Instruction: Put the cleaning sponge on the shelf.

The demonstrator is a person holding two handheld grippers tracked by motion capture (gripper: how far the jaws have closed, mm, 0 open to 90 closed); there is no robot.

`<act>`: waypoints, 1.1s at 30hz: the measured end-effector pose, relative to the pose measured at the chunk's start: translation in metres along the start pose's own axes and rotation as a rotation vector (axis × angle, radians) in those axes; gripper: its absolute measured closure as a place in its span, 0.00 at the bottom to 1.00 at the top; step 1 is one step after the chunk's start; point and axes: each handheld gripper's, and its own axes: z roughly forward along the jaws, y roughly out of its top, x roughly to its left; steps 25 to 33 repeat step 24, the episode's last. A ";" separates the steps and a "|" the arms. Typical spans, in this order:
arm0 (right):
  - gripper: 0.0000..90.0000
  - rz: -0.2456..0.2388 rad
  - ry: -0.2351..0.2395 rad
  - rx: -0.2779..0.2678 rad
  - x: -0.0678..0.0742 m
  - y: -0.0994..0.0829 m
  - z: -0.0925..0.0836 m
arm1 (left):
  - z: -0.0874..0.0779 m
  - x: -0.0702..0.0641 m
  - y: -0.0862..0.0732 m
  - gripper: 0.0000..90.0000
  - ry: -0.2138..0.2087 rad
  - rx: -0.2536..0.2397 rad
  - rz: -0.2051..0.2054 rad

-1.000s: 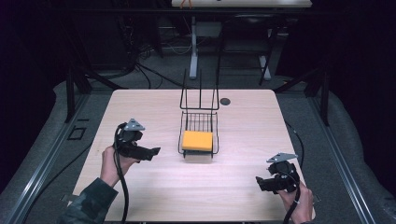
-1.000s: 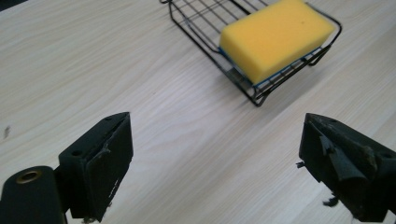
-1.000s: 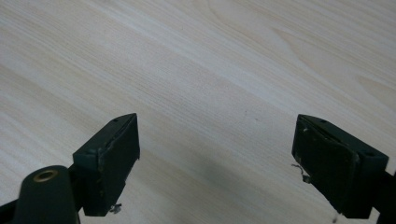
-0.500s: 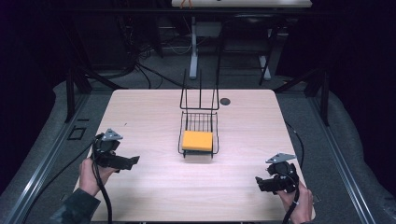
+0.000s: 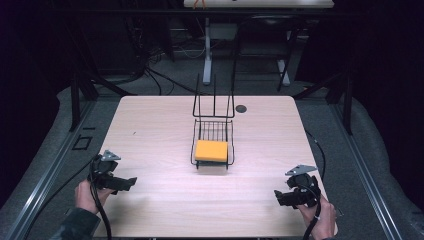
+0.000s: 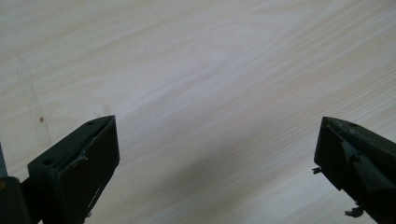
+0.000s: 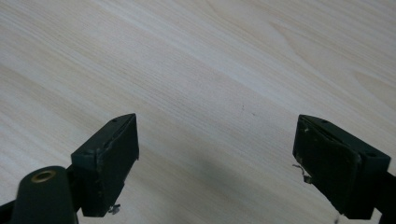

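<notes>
A yellow sponge point(image 5: 211, 150) lies in the front of a black wire basket point(image 5: 213, 131) at the middle of the wooden table point(image 5: 160, 125). My left gripper point(image 5: 131, 182) is held low near the table's front left corner, well away from the basket, open with nothing between its jaws point(image 6: 215, 154). My right gripper point(image 5: 278, 196) sits near the front right corner, also open and holding nothing point(image 7: 215, 154). Both gripper views look down on bare wood grain.
A small dark round hole point(image 5: 241, 108) marks the table behind the basket to the right. Cables point(image 5: 320, 155) trail from each gripper off the table's sides. Dark floor, table legs and wiring lie beyond the far edge.
The left gripper has moved back and to the left, from beside the basket toward the front left corner. The right gripper has stayed put.
</notes>
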 end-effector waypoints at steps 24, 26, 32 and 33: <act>0.15 0.022 0.021 0.006 -0.009 -0.004 0.003 | 0.010 0.015 -0.005 0.00 -0.064 0.028 -0.030; 0.15 0.022 0.021 0.006 -0.009 -0.004 0.003 | 0.010 0.015 -0.005 0.00 -0.064 0.028 -0.030; 0.15 0.022 0.021 0.006 -0.009 -0.004 0.003 | 0.010 0.015 -0.005 0.00 -0.064 0.028 -0.030; 0.15 0.022 0.021 0.006 -0.009 -0.004 0.003 | 0.010 0.015 -0.005 0.00 -0.064 0.028 -0.030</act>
